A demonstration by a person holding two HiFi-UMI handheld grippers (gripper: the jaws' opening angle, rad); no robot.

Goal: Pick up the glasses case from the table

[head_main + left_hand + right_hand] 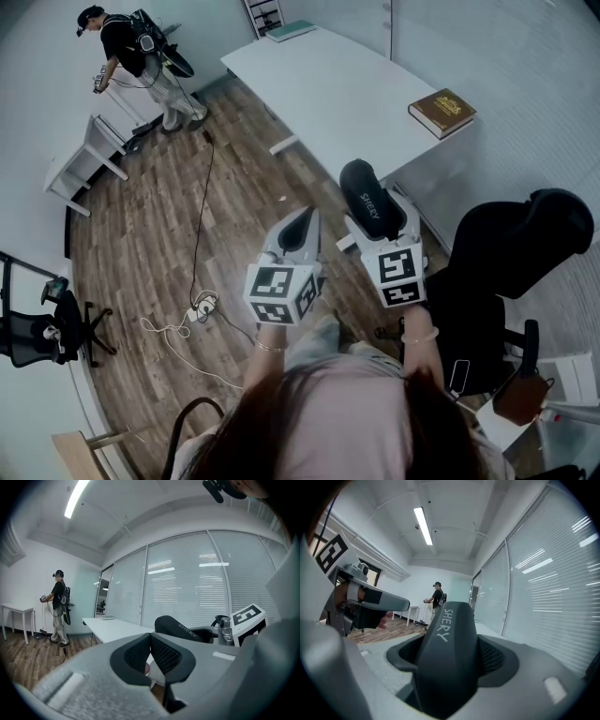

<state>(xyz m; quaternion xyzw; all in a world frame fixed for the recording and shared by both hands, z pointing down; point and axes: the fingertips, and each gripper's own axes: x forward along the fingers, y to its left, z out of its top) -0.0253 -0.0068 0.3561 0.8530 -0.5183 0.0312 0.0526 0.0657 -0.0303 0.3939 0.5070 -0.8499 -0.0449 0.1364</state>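
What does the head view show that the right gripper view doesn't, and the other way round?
Only the head view: the brown book on the table, the black office chair and the cables on the floor. Only the right gripper view: the ceiling light and the window blinds. Both: the black glasses case clamped in the right gripper, and the person standing far off.

The left hand-held gripper (298,228) and the right hand-held gripper (375,220) share one build: smooth light-grey shells that taper forward, each capped at the rear by a white cube (281,293) printed with black square markers. The pads (165,656) are black with a fine mesh texture. The person wears a pale pink top (352,412) and a thin bracelet (420,336) on each wrist — the hair (281,427) is long and dark.
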